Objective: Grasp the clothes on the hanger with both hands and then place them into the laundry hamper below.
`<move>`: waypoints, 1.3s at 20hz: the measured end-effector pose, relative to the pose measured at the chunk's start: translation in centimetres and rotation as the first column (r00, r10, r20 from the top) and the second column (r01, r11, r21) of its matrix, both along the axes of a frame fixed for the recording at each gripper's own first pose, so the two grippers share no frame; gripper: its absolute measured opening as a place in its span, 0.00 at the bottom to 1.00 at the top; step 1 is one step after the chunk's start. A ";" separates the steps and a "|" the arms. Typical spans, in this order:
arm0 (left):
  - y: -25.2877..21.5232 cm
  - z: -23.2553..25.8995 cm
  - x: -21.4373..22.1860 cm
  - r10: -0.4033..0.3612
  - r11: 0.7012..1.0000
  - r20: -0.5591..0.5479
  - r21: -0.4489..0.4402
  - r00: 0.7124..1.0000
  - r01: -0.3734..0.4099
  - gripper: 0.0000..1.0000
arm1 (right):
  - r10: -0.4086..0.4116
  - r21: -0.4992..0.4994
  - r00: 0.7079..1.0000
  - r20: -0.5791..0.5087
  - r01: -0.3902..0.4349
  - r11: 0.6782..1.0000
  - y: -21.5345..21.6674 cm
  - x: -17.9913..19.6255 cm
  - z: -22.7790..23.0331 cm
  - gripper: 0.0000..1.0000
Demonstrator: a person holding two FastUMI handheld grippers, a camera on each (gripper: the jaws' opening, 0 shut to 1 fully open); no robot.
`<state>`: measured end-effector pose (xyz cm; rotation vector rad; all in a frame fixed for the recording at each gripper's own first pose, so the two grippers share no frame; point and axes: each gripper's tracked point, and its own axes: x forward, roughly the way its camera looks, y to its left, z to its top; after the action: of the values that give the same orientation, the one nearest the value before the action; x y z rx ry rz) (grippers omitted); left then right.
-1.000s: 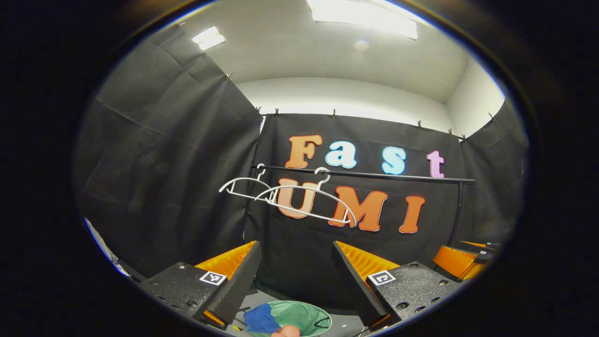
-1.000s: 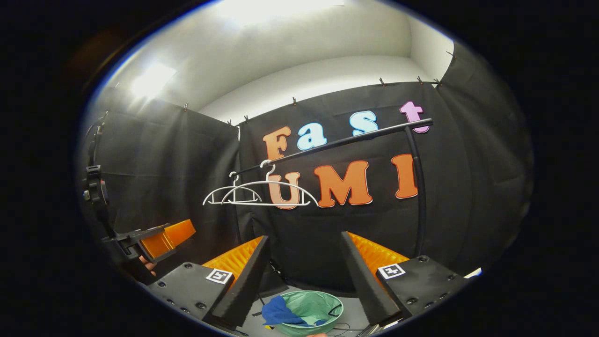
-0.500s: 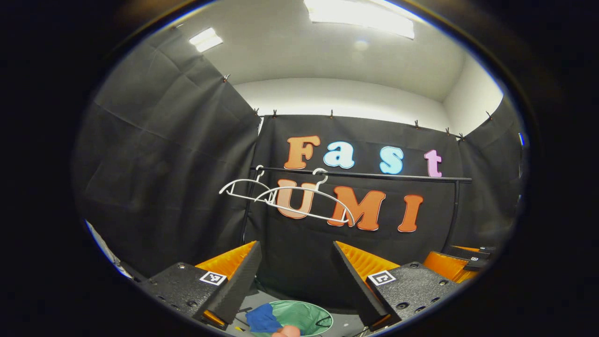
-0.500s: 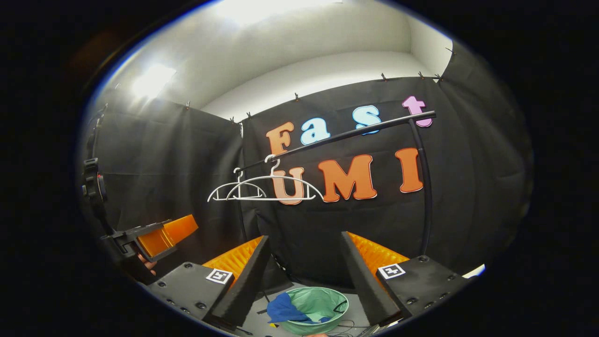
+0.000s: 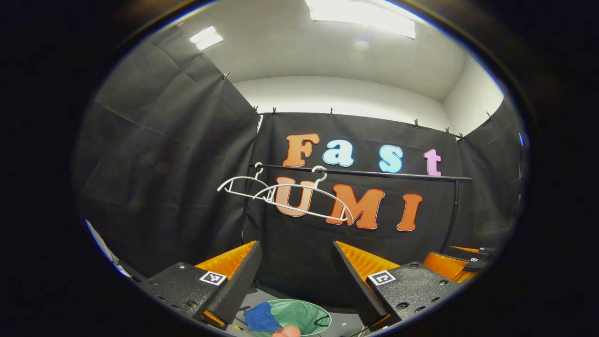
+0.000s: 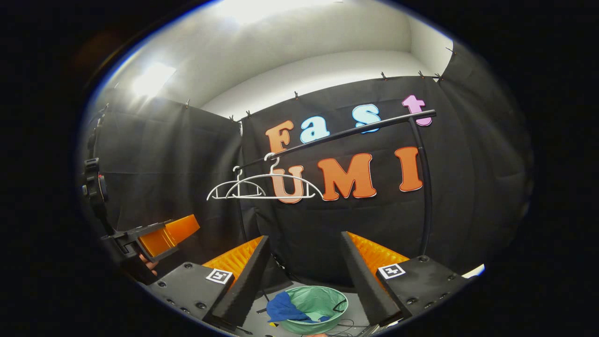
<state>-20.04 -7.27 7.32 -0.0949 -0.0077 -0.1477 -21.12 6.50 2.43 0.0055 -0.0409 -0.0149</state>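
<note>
Left tool spread and empty, right tool likewise spread and empty, blue cloth draped over the rim of the green hamper on the floor below, two bare white hangers on the rail

Two hangers hang side by side near one end of the rail, which runs before the back wall. Below stands the laundry hamper, with the clothes draped over its rim.
</note>
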 end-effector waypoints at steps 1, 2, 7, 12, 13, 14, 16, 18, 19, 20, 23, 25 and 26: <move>0.1 -0.1 0.0 0.002 1.000 0.000 0.000 1.000 -0.002 0.95 | -0.001 -0.001 1.000 -0.001 0.001 1.000 0.0 -0.1 0.0 0.97; 0.1 -0.2 0.0 0.005 1.000 0.000 0.002 1.000 -0.005 0.95 | -0.003 -0.001 1.000 -0.001 0.003 1.000 -0.1 -0.1 -0.1 0.97; -0.5 -0.2 -0.1 0.000 1.000 0.007 0.018 1.000 0.000 0.95 | -0.008 0.003 1.000 -0.006 0.008 1.000 -0.4 -0.2 -0.4 0.97; -0.5 -0.2 0.0 -0.001 1.000 0.014 0.029 1.000 0.000 0.95 | -0.016 0.008 1.000 -0.007 0.016 1.000 -0.9 -0.4 -0.6 0.97; -0.5 -0.2 0.1 -0.001 1.000 0.012 0.028 1.000 0.001 0.95 | -0.019 0.009 1.000 -0.007 0.019 1.000 -1.0 -0.5 -0.6 0.97; -0.6 -0.3 0.0 -0.001 1.000 0.009 0.027 1.000 0.001 0.95 | -0.022 0.010 1.000 -0.006 0.022 1.000 -1.2 -0.5 -0.5 0.97; -0.8 -0.5 0.0 -0.005 1.000 0.005 0.026 1.000 0.005 0.95 | -0.029 0.011 1.000 -0.010 0.029 1.000 -1.4 -0.6 -0.6 0.97; -1.0 -0.6 0.0 -0.009 1.000 0.004 0.030 1.000 0.009 0.95 | -0.035 0.014 0.999 -0.012 0.035 0.999 -1.7 -0.6 -0.7 0.97; -1.0 -0.5 0.1 -0.011 0.999 0.008 0.031 1.000 0.011 0.95 | -0.036 0.015 0.999 -0.015 0.037 0.999 -1.8 -0.7 -0.8 0.97; -1.0 -0.5 0.1 -0.012 0.999 0.012 0.032 1.000 0.011 0.92 | -0.037 0.015 0.999 -0.016 0.037 0.999 -1.8 -0.8 -0.8 0.97; -1.1 -0.5 0.1 -0.014 0.999 0.013 0.030 1.000 0.013 0.95 | -0.036 0.010 0.999 -0.008 0.036 0.999 -1.8 -0.9 -0.5 0.97; -0.9 -0.5 0.0 -0.010 1.000 0.013 0.030 1.000 0.009 0.95 | -0.033 0.008 0.999 -0.005 0.033 0.999 -1.6 -1.0 -0.5 0.97; -0.9 -0.4 0.0 -0.009 1.000 0.014 0.030 1.000 0.008 0.95 | -0.032 0.007 0.999 -0.005 0.032 0.999 -1.6 -1.0 -0.5 0.88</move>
<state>-20.06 -8.20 6.92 -0.0638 -0.0192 -0.1571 -22.11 4.93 1.96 0.0117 -0.0361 -0.0474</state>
